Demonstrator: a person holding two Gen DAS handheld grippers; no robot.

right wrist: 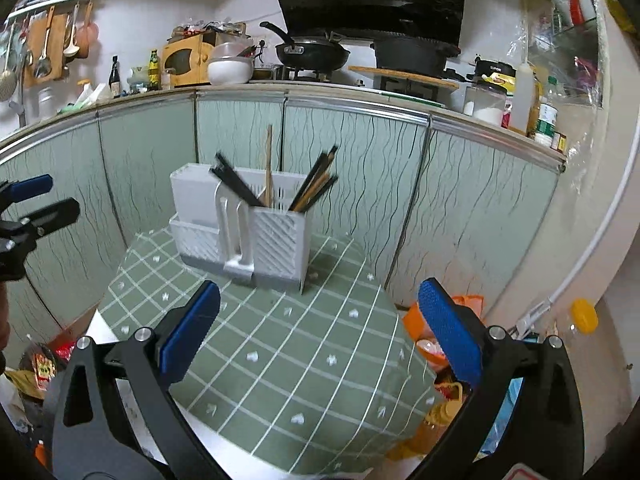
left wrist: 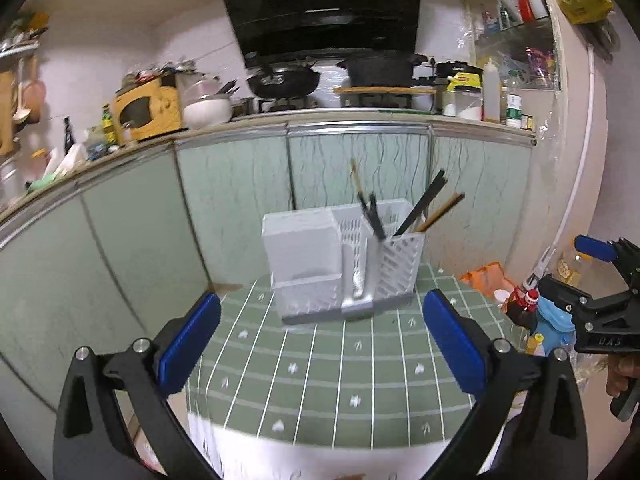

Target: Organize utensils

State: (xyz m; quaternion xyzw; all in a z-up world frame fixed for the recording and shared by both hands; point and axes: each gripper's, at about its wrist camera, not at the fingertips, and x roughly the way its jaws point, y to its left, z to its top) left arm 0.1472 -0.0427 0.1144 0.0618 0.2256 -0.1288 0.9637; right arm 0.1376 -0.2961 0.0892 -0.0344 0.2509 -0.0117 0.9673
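Utensils stand in a white utensil holder (left wrist: 344,264) on a small table with a green checked cloth (left wrist: 340,380), and everything below is placed against that holder. From the left wrist camera, the holder sits at the far end of the cloth, ahead of the left gripper (left wrist: 320,344) and well apart from it. That gripper's blue pads (left wrist: 188,344) are spread wide with nothing between them. Dark chopsticks (left wrist: 424,204) and a wooden pair lean out of the holder's slatted right compartment; another dark bundle tilts from the middle part. To the right of the holder, at the picture's edge, the right gripper (left wrist: 600,280) shows, a hand (left wrist: 620,376) beneath it.

From the right wrist camera, the holder (right wrist: 244,228) again stands at the far side of the cloth (right wrist: 288,352), ahead of the right gripper (right wrist: 320,336) and slightly left of its centre line, well apart. This gripper's jaws stand fully spread and empty. Chopsticks (right wrist: 316,184) fan out of the holder's right compartment, a pale wooden stick rising upright behind. Left of the holder, the left gripper (right wrist: 36,208) enters the picture's edge.
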